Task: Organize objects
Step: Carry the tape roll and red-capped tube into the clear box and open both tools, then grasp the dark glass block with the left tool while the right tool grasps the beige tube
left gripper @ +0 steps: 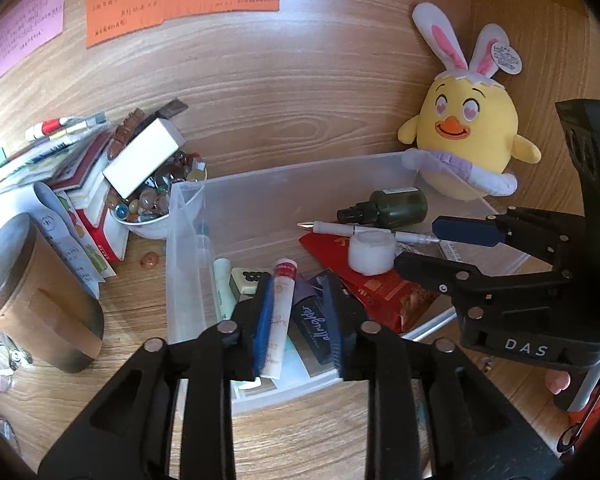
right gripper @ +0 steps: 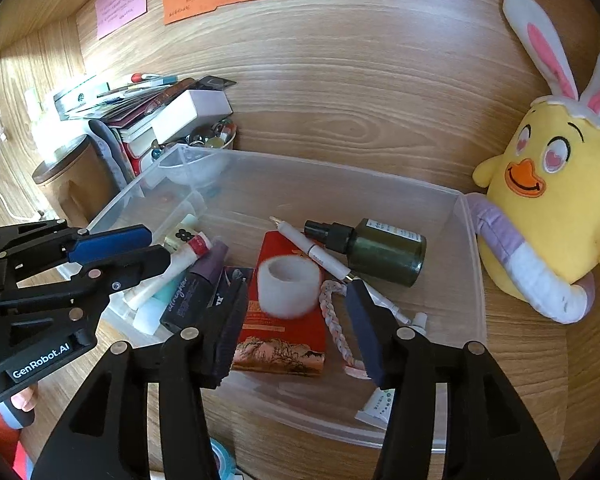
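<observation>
- Our left gripper [left gripper: 300, 320] hangs open, jaws straddling the white tube [left gripper: 279, 320] in the clear bin [left gripper: 300, 172]; the tube's long axis runs straight ahead, along the fingers.
- Our right gripper [right gripper: 296, 324] gapes empty over the red packet [right gripper: 284, 336] and white roll [right gripper: 289, 286].
- We judge the left nearer the tube.

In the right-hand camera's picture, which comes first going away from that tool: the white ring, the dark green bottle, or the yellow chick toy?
From the right tool, both open:
1. White ring, on the red packet just ahead of the tips.
2. Dark green bottle, lying deeper in the clear bin, to the right.
3. Yellow chick toy, outside the bin, far right.
</observation>
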The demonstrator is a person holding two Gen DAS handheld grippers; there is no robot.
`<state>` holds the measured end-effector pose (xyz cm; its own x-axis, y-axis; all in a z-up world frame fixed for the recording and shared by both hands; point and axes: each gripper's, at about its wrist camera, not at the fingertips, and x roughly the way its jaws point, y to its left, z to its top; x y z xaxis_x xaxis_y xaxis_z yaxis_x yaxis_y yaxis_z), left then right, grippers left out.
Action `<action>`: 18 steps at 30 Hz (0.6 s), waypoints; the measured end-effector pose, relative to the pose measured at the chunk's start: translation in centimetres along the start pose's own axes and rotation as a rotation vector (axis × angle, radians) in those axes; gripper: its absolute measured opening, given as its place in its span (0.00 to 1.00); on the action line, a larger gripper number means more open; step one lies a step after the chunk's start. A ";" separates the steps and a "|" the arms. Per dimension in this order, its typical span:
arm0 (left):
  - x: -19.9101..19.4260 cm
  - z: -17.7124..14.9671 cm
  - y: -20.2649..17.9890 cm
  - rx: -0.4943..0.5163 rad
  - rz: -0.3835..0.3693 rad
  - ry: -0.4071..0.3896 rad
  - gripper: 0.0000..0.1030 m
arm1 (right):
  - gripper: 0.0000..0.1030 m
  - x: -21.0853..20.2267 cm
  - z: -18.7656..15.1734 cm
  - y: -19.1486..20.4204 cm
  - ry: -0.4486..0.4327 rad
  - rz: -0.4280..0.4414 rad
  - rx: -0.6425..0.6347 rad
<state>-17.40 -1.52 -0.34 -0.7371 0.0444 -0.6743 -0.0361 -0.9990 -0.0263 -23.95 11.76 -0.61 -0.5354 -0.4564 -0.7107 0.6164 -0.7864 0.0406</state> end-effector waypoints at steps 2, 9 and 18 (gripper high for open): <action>-0.6 0.0 -0.2 0.004 0.012 -0.019 0.45 | 0.47 -0.5 0.0 0.1 -0.007 0.003 -0.002; -3.0 -0.6 -0.8 0.033 0.055 -0.073 0.74 | 0.57 -3.5 -1.1 0.8 -0.059 -0.025 -0.045; -4.8 -3.5 -0.4 0.024 0.046 -0.057 0.91 | 0.68 -6.5 -4.5 0.7 -0.064 -0.028 -0.038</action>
<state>-11.49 -1.34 0.36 -0.7756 -0.0010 -0.6313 -0.0165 -0.9996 0.0218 -17.41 16.01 0.88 -0.5877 -0.4613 -0.6647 0.6214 -0.7835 -0.0057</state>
